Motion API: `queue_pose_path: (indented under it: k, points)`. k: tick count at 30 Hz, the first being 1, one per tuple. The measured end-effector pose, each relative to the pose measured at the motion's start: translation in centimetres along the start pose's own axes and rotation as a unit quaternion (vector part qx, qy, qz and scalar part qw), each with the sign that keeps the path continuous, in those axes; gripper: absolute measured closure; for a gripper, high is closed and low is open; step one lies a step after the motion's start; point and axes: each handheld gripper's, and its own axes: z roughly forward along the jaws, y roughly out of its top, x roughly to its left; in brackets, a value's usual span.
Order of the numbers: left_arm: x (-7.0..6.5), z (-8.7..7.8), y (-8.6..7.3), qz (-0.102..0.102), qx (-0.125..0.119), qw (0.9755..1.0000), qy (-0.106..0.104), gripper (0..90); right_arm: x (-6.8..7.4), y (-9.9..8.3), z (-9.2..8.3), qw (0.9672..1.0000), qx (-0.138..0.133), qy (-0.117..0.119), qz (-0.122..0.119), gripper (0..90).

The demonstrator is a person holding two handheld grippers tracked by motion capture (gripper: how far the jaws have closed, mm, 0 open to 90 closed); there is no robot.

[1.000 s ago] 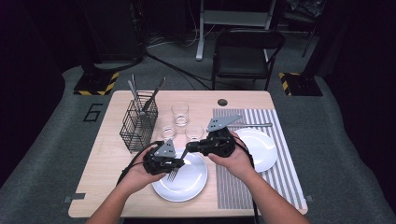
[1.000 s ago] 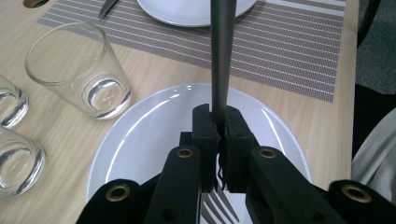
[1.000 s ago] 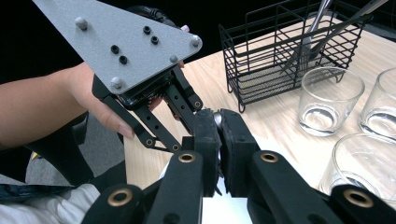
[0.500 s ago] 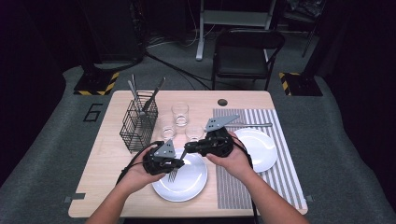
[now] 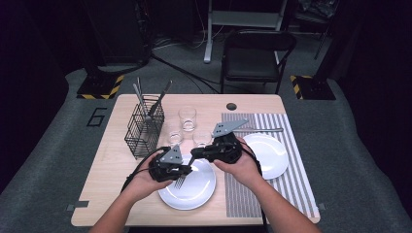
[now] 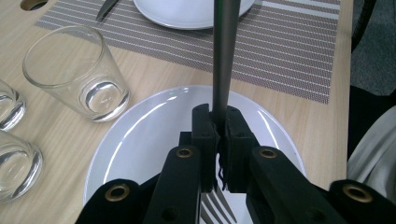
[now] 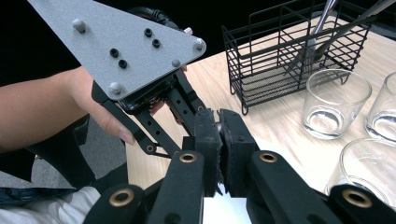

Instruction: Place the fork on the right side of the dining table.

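Observation:
A metal fork (image 5: pixel 191 160) hangs over the near white plate (image 5: pixel 199 191), tines toward me. My left gripper (image 5: pixel 186 170) is shut on the fork's neck just above the tines; in the left gripper view the fork handle (image 6: pixel 225 56) runs straight up from the jaws of the left gripper (image 6: pixel 218 126). My right gripper (image 5: pixel 195 156) comes in from the right and is shut on the handle's far end, where a sliver of the fork's metal (image 7: pixel 217 126) shows between the pads of the right gripper (image 7: pixel 219 122). The left gripper's grey plate (image 7: pixel 121 46) sits close ahead of it.
A black wire basket (image 5: pixel 145 128) with cutlery stands at the left. Three glasses (image 5: pixel 187 119) cluster behind the grippers. A striped placemat (image 5: pixel 291 187) on the right carries a second white plate (image 5: pixel 272 155), with a knife (image 5: pixel 265 129) beyond it.

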Motion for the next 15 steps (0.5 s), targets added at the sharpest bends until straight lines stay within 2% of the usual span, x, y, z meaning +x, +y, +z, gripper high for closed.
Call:
queue_pose_path:
  k: [6, 9, 11, 15]
  points:
    - [0.21, -0.02, -0.11, -0.014, -0.011, 0.9999, -0.001, 83.4, 0.35, 0.09, -0.14, 1.0000, -0.001, -0.009, 0.000, 87.2]
    - [0.23, -0.02, -0.13, -0.015, -0.010, 0.9998, 0.000, 81.7, 0.49, 0.17, -0.21, 0.9999, -0.001, -0.015, -0.007, 87.2]
    - [0.19, 0.01, -0.14, -0.014, -0.012, 0.9998, 0.006, 80.5, 0.55, 0.23, -0.31, 0.9998, 0.000, -0.021, -0.006, 87.2]
    - [0.22, -0.12, -0.12, -0.017, -0.016, 0.9997, 0.005, 77.1, 0.50, 0.24, -0.59, 0.9997, -0.003, -0.025, 0.000, 87.3]
